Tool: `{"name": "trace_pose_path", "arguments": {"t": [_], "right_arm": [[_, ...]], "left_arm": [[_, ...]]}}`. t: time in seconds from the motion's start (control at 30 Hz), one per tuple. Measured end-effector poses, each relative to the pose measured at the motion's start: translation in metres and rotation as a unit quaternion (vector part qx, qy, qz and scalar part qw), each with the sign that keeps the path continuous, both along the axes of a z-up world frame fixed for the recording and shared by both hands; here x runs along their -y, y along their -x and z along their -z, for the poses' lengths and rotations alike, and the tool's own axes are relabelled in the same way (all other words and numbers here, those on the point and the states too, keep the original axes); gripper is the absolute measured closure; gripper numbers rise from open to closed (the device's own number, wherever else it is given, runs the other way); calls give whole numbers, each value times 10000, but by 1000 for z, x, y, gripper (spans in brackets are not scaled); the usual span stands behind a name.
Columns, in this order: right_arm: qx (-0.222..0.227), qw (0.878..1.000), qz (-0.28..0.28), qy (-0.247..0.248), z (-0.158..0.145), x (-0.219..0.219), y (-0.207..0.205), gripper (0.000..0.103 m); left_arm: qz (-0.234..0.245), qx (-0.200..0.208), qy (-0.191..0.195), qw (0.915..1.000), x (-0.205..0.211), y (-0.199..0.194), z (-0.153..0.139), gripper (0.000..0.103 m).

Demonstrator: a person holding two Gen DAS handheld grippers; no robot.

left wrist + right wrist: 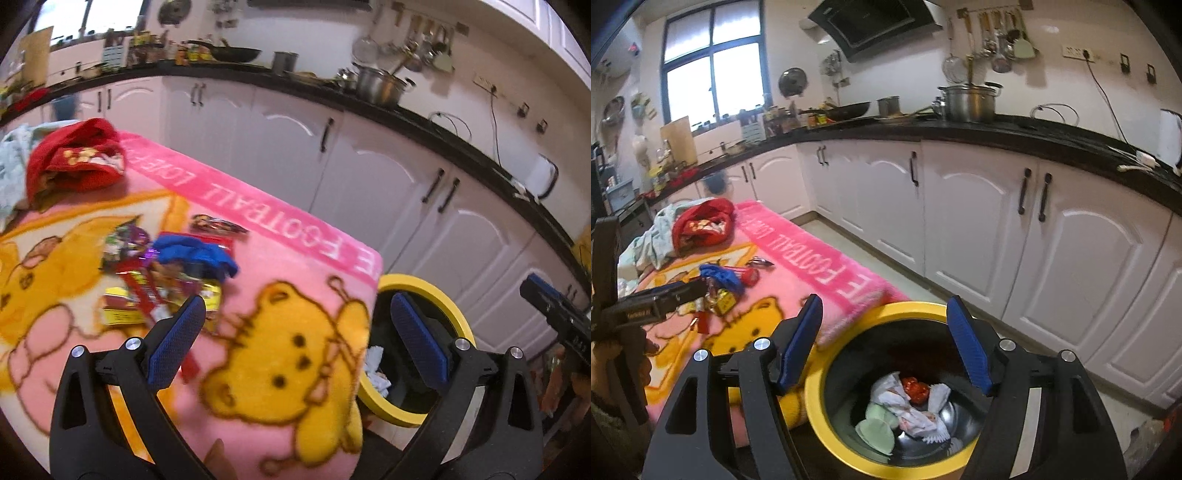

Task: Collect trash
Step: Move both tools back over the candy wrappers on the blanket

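- Blue-padded jaws of the right gripper [884, 345] stand partly apart with nothing between them; it hangs above the yellow-rimmed bin [812, 397].
- Inside the bin lie crumpled white paper [892, 393], a red wrapper [915, 389] and a pale green piece [875, 424].
- The left gripper [297, 338] is spread wide and empty, over the corner of the desk nearest the bin [448, 295].
- A pink blanket [280, 258] with yellow bears covers the desk.
- Just beyond the left gripper's fingertips, a heap of snack wrappers [147, 291] lies on the blanket, with a blue scrap [195, 253] on top and one dark wrapper [218, 223] lying apart.
- Farther back sits a red cloth [74, 158] beside pale blue fabric [11, 166].
- White cabinets [960, 206] under a black worktop [997, 129] run behind.
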State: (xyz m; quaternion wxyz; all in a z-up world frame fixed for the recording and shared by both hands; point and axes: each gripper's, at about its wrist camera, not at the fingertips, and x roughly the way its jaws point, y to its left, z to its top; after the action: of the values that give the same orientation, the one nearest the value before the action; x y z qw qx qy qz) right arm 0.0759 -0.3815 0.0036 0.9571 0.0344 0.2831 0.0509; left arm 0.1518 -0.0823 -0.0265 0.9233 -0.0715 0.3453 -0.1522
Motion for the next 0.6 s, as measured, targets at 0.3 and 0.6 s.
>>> {"name": "trace_pose_path", "arguments": {"t": [0.3, 0.6], "right_arm": [[111, 9987, -477, 125, -10, -38, -9, 36], [113, 9936, -1100, 232, -11, -92, -26, 36]], "left_arm": [[-435, 139, 93, 9989, -42, 1, -11, 11], [-796, 150, 139, 9966, -78, -3, -12, 11]]}}
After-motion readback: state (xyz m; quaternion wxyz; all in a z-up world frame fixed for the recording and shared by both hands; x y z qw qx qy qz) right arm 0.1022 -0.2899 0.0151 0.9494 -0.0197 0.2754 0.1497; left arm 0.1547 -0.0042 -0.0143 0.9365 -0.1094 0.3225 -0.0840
